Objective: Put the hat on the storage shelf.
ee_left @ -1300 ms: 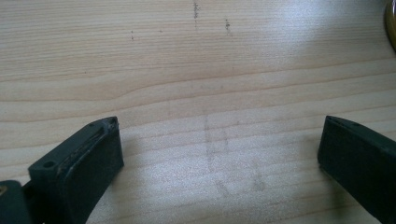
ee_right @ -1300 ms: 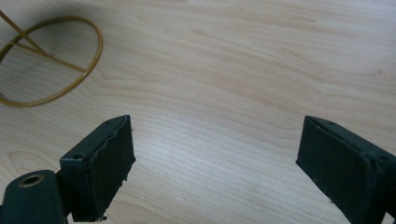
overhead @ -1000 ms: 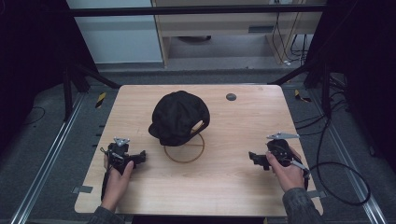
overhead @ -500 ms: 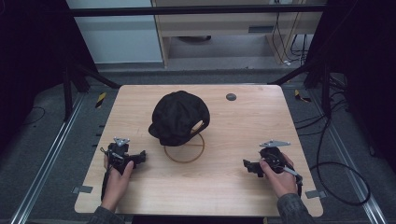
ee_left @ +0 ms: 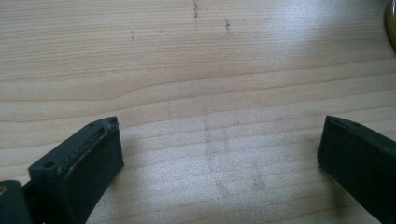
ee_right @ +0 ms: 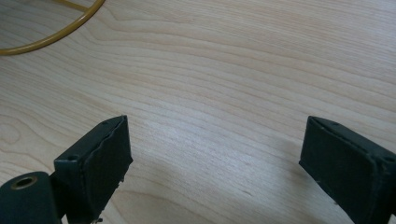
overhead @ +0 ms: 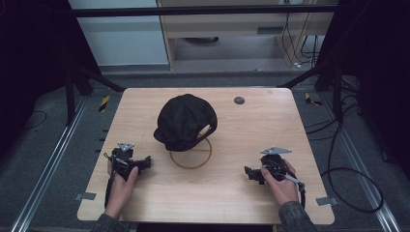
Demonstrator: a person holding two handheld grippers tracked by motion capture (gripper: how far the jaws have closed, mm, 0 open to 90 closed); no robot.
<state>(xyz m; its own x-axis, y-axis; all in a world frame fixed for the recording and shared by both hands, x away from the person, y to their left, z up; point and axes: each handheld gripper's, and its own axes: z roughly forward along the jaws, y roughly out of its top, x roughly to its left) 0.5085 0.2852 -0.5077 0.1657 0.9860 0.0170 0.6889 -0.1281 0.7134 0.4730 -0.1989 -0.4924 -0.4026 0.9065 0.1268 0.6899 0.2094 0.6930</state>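
Note:
A black cap (overhead: 185, 121) sits on a wire stand whose gold ring base (overhead: 191, 155) rests on the middle of the wooden table (overhead: 251, 130). My left gripper (overhead: 141, 165) rests low at the table's front left, pointing right toward the ring, open (ee_left: 219, 140) with bare wood between its jaws. At the front right my right gripper (overhead: 250, 174) points left, also open (ee_right: 215, 140) over bare wood. Part of the ring base (ee_right: 51, 32) curves across the top left of the right gripper view.
A small dark round disc (overhead: 239, 100) lies near the table's back edge, right of the cap. Cables trail from the right gripper over the table's right edge to the floor. Metal rails run along both sides of the table.
My right gripper has moved toward the front edge and a little left, lowering onto the table. The left gripper and the cap have stayed put.

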